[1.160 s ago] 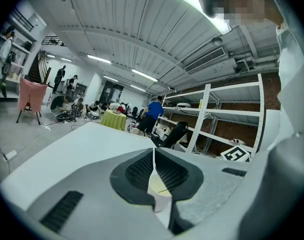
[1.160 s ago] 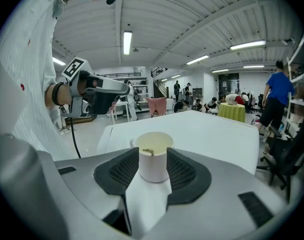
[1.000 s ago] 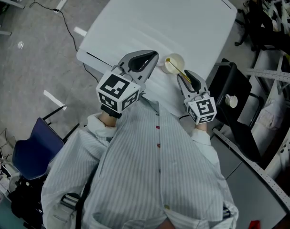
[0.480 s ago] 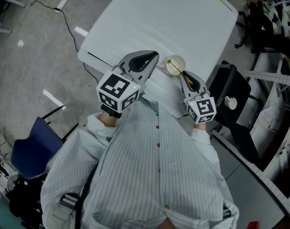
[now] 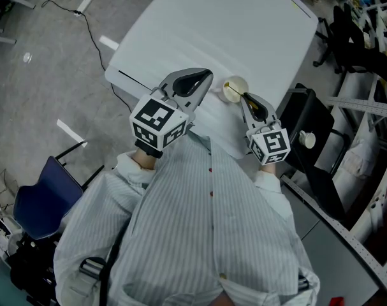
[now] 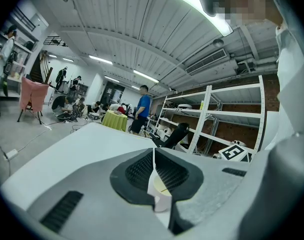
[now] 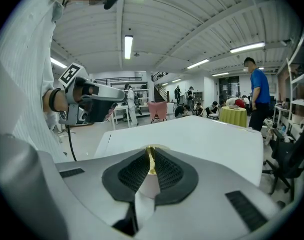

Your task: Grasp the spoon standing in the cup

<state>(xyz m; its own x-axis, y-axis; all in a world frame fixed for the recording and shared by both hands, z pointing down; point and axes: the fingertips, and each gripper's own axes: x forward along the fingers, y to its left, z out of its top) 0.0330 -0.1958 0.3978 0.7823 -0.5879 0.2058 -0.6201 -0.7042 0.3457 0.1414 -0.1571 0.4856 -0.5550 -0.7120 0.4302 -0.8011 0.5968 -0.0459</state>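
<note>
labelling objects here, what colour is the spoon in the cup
Yellowish gold; the spoon shows best in the right gripper view.

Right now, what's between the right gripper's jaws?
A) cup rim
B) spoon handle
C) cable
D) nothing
B: the right gripper has just been closing its jaws, and they now pinch the spoon by its gold handle, over the cup.

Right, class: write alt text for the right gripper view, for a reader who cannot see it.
The jaws of the right gripper, which have just been closing, pinch the yellow spoon above the pale cup on a white table. The left gripper hangs at upper left, and people stand in a large workshop beyond.
</note>
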